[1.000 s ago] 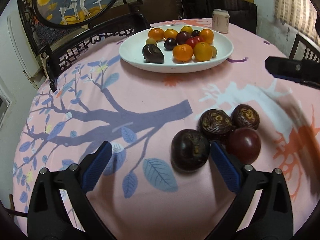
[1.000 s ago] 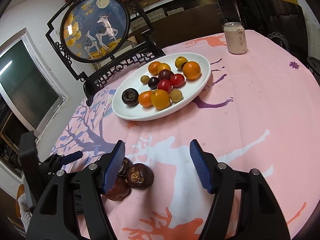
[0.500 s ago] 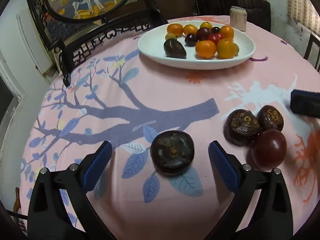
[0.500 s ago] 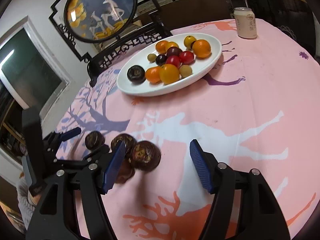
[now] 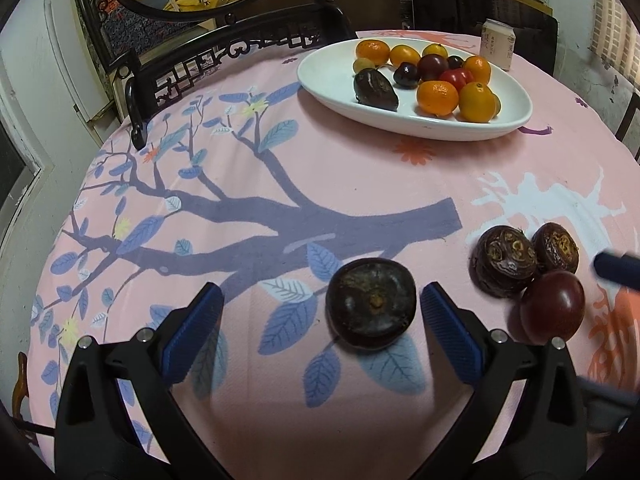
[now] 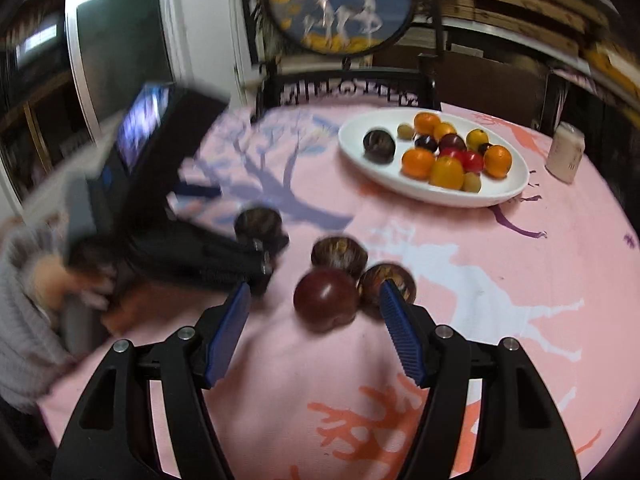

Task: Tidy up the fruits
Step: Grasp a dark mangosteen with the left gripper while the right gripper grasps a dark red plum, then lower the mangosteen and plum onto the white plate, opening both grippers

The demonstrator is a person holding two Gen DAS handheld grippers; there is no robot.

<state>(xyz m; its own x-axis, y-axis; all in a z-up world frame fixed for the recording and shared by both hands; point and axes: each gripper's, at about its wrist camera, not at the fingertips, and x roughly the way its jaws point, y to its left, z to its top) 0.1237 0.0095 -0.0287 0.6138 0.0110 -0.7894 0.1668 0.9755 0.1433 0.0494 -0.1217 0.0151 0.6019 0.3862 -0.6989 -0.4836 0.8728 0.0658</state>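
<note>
Black tool, blue ribbed pads

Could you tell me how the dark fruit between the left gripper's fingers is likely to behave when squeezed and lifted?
The dark fruit looks rounded and flattish, so it may roll if nudged off-centre. Its dull, rough skin probably grips well. The left gripper is open around it, untouched.

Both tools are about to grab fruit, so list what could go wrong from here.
1. The dark fruit sits off-centre in the open left tool, close to one pad; closing may nudge or roll it away.
2. The red fruit touches two brown fruits; the open right tool may pinch a neighbour or scatter the cluster.
3. The tools are close together and might collide.
</note>
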